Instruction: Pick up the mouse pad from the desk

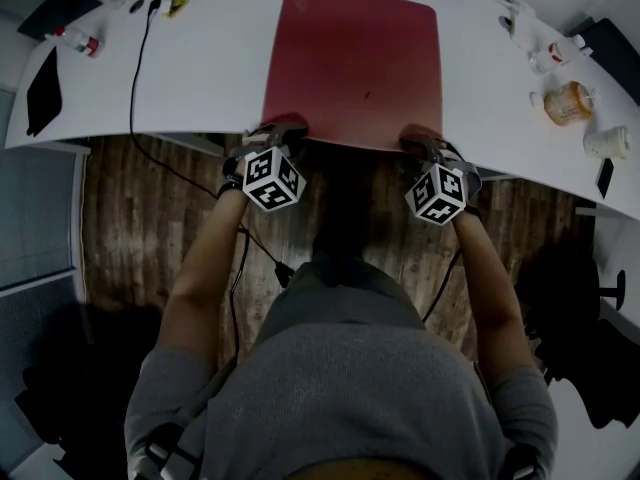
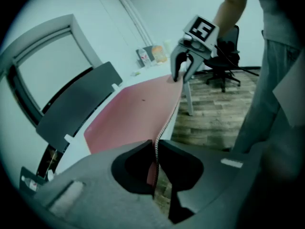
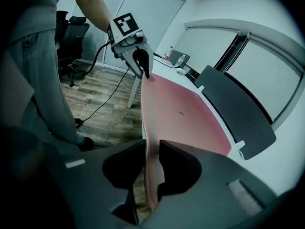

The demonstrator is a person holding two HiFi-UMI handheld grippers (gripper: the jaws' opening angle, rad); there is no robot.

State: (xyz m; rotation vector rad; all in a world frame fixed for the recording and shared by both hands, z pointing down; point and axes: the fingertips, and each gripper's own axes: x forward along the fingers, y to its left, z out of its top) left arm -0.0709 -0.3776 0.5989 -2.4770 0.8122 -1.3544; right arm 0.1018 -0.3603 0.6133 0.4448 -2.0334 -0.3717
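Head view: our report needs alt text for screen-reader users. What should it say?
From above, a person clamps the near edge of a red mouse pad on a white desk, left gripper at its left corner, right gripper at its right.

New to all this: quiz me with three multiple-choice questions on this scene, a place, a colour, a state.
1. Where do the left tool and right tool meet the mouse pad? A its near corners B its far edge C its middle
2. The pad's colour? A blue B red C green
3. Left tool's jaws? A open, empty B holding a bottle C shut on the pad's edge
Answers: A, both sit at the near corners; B, red against the white desk; C, the edge is pinched between them.
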